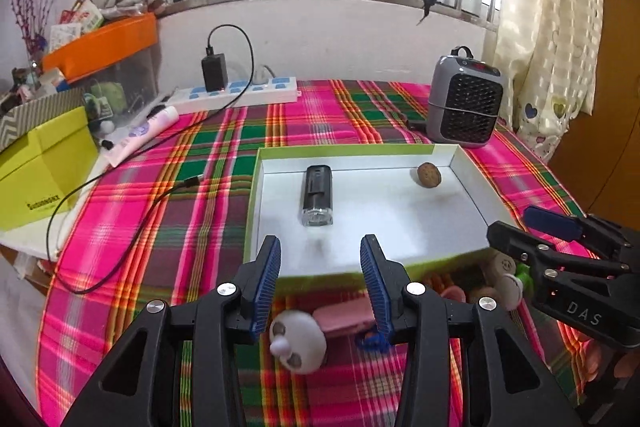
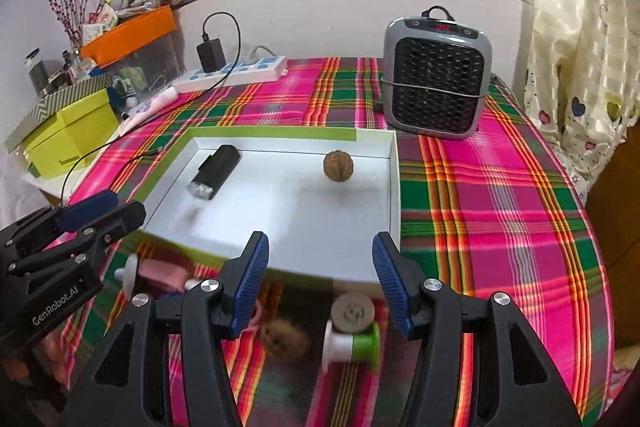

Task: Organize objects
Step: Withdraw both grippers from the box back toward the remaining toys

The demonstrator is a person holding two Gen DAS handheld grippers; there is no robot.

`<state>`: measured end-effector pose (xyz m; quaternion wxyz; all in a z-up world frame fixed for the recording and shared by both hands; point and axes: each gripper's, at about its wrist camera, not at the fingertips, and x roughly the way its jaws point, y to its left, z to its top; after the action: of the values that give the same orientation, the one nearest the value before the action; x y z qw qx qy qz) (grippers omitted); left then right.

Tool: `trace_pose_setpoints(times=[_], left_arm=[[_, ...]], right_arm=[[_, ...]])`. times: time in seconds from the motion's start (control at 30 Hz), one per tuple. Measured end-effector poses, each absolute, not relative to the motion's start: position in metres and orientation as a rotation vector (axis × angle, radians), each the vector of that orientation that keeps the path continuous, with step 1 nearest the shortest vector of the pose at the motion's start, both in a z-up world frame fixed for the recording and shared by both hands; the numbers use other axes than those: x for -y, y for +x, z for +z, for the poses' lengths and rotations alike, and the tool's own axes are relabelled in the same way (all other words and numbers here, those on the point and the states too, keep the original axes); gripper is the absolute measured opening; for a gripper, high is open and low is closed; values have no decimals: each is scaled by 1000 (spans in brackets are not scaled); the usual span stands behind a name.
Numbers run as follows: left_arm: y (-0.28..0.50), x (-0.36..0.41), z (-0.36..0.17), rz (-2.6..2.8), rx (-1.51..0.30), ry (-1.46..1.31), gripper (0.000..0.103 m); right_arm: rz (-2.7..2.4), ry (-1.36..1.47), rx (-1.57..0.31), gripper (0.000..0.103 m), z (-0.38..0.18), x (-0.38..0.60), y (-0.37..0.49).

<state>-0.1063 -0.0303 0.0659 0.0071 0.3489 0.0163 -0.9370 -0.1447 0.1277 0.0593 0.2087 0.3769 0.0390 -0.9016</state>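
both claws stand apart and empty: left gripper (image 1: 320,283), right gripper (image 2: 320,279). white tray (image 2: 394,187) holds flashlight (image 2: 214,171) and walnut (image 2: 338,165). thread spool (image 2: 352,343) lies on the cloth just before the tray: light, rigid, prone to roll; grip across its barrel. items under the jaws are blurred and partly hidden.
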Motion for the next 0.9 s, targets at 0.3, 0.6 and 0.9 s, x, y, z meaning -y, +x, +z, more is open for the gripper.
trace_pose_setpoints(times=[0.3,0.6,0.9], left_arm=[[-78,36,54,-2925,-68,1114,40],[-55,54,39,-2917,-134,1141,43],[-53,60,18,-2903,-185,1225,44]], right_arm=[[-2516,1030,-128,55,56,-138,-112],[-2530,1032,-99,55,48,-155,-97],[-2526,1057,-70,55,35,-166,-91]])
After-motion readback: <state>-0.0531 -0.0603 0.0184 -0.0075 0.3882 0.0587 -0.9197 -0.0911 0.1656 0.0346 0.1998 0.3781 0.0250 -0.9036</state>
